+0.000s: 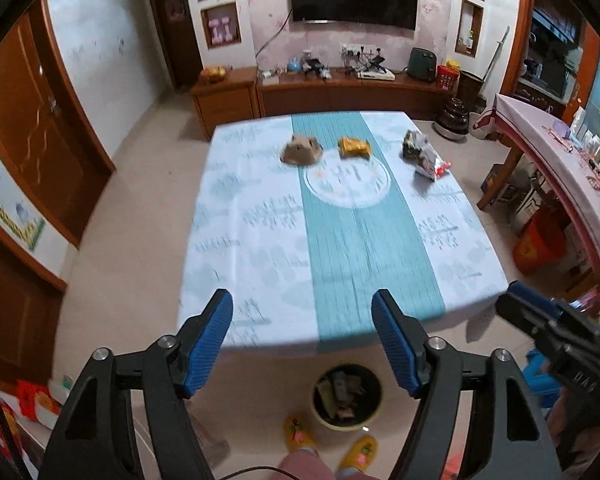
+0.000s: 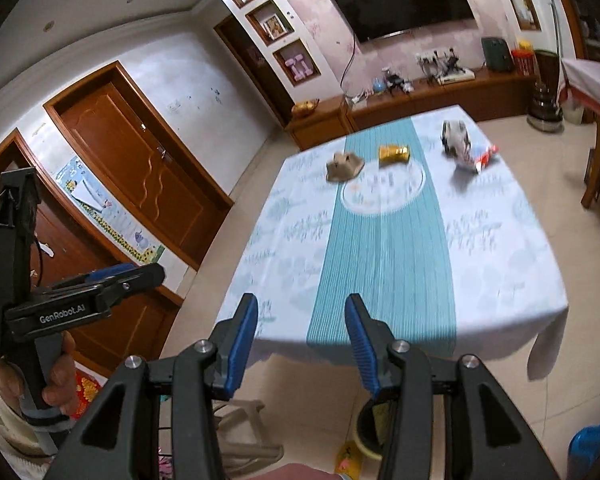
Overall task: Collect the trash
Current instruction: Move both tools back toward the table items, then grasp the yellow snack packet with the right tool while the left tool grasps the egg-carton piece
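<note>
Some trash already in bin (image 1: pixel 347 396). Left on surface (image 1: pixel 260 240): brown crumpled paper (image 1: pixel 302 149), yellow wrapper (image 1: pixel 354 147), snack bag (image 1: pixel 426 156). Left gripper (image 1: pixel 302 344) jaws wide apart, empty; right gripper (image 2: pixel 302 346) jaws half-open, empty.

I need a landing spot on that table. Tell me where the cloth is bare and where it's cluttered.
Bare: the whole near half of the tablecloth, from the printed circle to the near edge, plus the left side. Crowded: the far strip, where the brown crumpled piece, yellow packet and white snack bag lie in a row.
</note>
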Demonstrator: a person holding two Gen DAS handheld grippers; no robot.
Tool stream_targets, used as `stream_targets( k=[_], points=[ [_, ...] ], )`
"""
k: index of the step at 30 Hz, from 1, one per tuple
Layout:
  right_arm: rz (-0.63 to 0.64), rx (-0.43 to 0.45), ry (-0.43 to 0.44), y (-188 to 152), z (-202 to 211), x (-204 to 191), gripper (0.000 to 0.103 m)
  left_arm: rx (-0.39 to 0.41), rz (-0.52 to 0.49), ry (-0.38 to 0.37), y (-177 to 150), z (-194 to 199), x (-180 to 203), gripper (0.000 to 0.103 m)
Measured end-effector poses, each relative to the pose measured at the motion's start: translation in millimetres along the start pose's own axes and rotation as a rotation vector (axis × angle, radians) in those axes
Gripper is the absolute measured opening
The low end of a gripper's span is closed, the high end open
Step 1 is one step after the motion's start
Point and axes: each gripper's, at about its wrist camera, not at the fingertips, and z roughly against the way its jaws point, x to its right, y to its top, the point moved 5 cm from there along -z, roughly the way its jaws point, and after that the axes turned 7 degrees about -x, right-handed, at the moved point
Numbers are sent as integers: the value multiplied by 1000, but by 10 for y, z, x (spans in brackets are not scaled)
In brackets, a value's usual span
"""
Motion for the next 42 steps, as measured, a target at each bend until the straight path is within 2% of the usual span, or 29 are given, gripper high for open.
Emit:
stream_targets(
  k=[6, 11, 16, 21, 26, 30, 33, 36, 42],
  points=[
    [22, 46, -44, 515, -87, 50, 45, 42, -47, 21, 540, -155, -107, 79],
    [22, 69, -98, 1029, -359, 139, 45, 39, -86, -6, 1113, -597, -180, 79],
    [-27, 67, -157, 1572, -810, 305, 45, -24, -136, -74, 1768, -1334, -207, 79],
    [-103, 28, -211, 2045, -1454, 599, 45, -79, -154, -120, 2343, -2062, -269, 79],
    [-188, -27, -275, 2328, -2113, 964, 45, -152, -173, -150, 2799, -2847, -311, 89],
    [-228, -79, -325, 2510, -2591, 1228, 47, -218, -183, -171, 3055, -3423, -298, 94],
    [-239, -103, -371, 2638, -2903, 1383, 68, -281, -169, -197, 3144, -3818, -277, 96],
    [-256, -108, -391, 2738, -3144, 1517, 69, -351, -159, -209, 3204, -4202, -226, 96],
    [-267, -129, -431, 2900, -3573, 1693, 70, -391, -179, -177, 3273, -4651, -120, 101]
  ],
)
